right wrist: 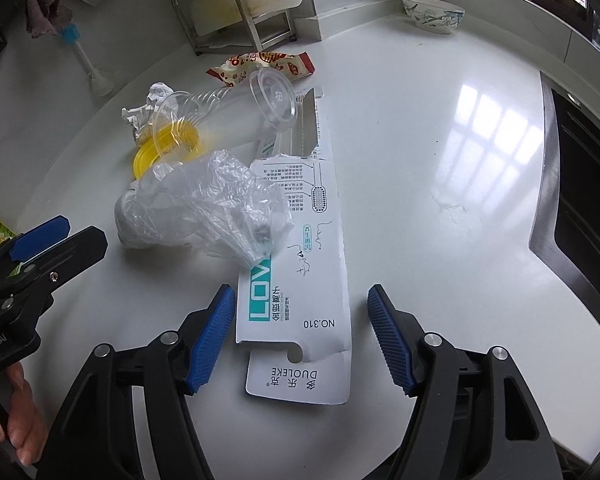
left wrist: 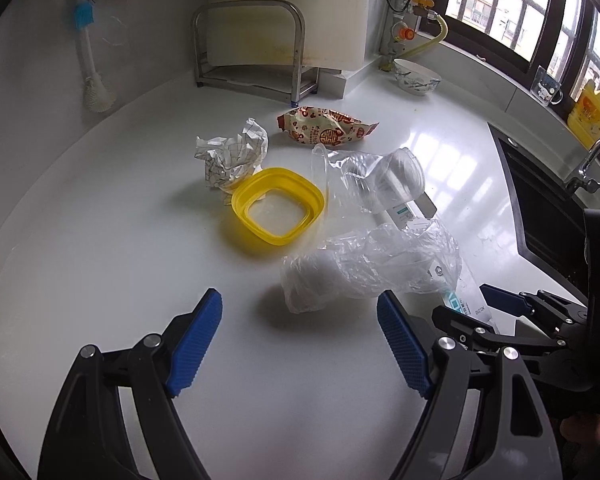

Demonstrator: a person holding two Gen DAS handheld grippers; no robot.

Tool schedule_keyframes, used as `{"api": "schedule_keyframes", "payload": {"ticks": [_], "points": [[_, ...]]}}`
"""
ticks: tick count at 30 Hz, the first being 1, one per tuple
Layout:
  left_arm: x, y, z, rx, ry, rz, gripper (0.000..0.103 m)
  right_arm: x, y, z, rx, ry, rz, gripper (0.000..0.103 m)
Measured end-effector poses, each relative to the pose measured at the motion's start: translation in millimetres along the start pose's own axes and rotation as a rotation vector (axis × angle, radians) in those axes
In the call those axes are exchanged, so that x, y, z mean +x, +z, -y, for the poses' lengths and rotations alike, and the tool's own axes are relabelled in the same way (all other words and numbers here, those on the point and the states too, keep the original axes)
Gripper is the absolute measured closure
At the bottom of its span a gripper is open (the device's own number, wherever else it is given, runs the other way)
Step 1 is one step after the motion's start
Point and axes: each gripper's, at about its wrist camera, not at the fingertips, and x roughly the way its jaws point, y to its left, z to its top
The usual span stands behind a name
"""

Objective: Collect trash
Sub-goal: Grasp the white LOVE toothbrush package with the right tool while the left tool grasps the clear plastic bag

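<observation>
Trash lies on a white counter (left wrist: pixel 100 240): a crumpled clear plastic bag (left wrist: pixel 364 268) (right wrist: pixel 204 208), a yellow lid ring (left wrist: pixel 278 205) (right wrist: pixel 156 152), crumpled paper (left wrist: pixel 232 152) (right wrist: pixel 148 108), a red snack wrapper (left wrist: pixel 324 126) (right wrist: pixel 268 64), a clear cup (left wrist: pixel 380 176) (right wrist: pixel 228 104) on its side and a flat white carton (right wrist: pixel 300 280). My left gripper (left wrist: pixel 300 340) is open just before the bag, nothing between its pads. My right gripper (right wrist: pixel 302 336) is open, straddling the carton's near end without pressing it; it also shows at the right (left wrist: pixel 500 296) in the left wrist view.
A steel rack (left wrist: pixel 252 48) and a cutting board stand at the back wall. A patterned bowl (left wrist: pixel 416 76) (right wrist: pixel 434 14) sits at the back right. A dark sink (left wrist: pixel 548 216) (right wrist: pixel 580 184) lies to the right, with a yellow bottle (left wrist: pixel 590 114) behind it. A hand (right wrist: pixel 16 420) holds the left gripper.
</observation>
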Motion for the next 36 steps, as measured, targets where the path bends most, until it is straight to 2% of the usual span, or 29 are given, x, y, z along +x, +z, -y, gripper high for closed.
{"api": "schedule_keyframes", "payload": {"ticks": [11,19,21,22,30,36], "points": [[0,0,-1,-0.001,-0.011,0.003,0.025,11,16,0,-0.025,-0.056,0.017,0.037],[1,1,-2,-0.003,-0.011,0.003,0.025,23,27,-12,-0.093,-0.092,0.033,0.037],[1,1,-2,-0.002,-0.011,0.004,0.025,25,28,-16,-0.125,-0.102,0.038,0.041],[1,1,-2,-0.003,-0.012,0.004,0.025,25,28,-18,-0.142,-0.106,0.045,0.05],[7,4,3,0.007,-0.029,0.015,0.025,17,27,-10,-0.11,-0.051,0.046,0.052],[20,9,13,0.081,-0.065,0.039,0.025,16,26,-4,-0.095,-0.05,0.041,0.052]]}}
